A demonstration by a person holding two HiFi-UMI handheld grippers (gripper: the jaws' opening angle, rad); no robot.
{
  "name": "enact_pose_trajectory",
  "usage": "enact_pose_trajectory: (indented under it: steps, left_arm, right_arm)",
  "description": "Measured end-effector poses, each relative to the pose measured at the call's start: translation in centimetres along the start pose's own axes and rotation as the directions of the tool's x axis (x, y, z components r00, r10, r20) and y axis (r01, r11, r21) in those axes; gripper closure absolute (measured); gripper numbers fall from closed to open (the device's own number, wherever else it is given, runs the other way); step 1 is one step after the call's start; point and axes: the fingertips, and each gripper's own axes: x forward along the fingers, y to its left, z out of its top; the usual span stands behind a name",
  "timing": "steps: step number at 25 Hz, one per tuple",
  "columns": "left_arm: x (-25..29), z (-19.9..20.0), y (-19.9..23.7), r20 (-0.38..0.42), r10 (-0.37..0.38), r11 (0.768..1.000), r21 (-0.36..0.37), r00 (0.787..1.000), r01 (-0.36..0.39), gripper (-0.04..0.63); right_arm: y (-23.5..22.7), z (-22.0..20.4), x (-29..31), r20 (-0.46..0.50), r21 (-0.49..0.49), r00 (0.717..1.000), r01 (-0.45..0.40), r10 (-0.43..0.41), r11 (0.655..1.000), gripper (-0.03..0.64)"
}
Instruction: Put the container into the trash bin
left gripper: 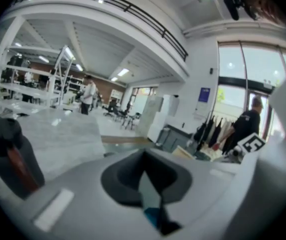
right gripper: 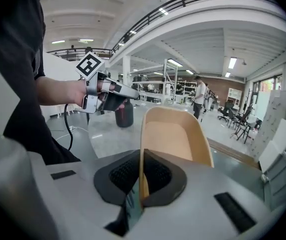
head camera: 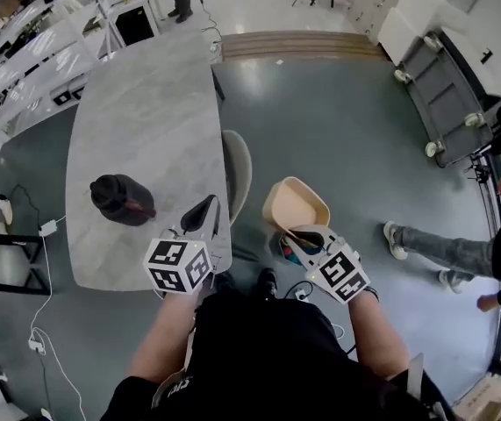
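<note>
The beige container [head camera: 296,207] is held above the grey floor [head camera: 338,139], open side up, clear of the table [head camera: 145,103]. My right gripper [head camera: 296,235] clamps its near rim: one jaw inside the wall, one outside, pads pressed on it. My left gripper [head camera: 203,216] is over the near table corner, jaws closed together with nothing between them. A dark bottle [head camera: 122,200] stands upright on the table, left of that gripper.
</note>
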Motion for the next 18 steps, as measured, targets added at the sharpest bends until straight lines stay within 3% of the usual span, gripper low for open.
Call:
enact_pose_trajectory:
  steps: [7, 18]
  left_arm:
    - [5.5, -3.9, -5.4, -0.119, -0.172, 0.985, 0.01, 0.978, 0.175, 0.591]
    - [11.3, -10.0, -11.5, -0.264, -0.305, 0.948, 0.002, 0.915, 0.317, 0.591]
  right_arm:
    - [-2.9, -6.3, -2.2, -0.101, 0.15, 0.988, 0.134, -0.119, 0.98, 0.613]
    - [-4.2, -14.6, -2.0, -0.205, 0.249, 0.97, 0.181, -0.132, 0.951, 0.612]
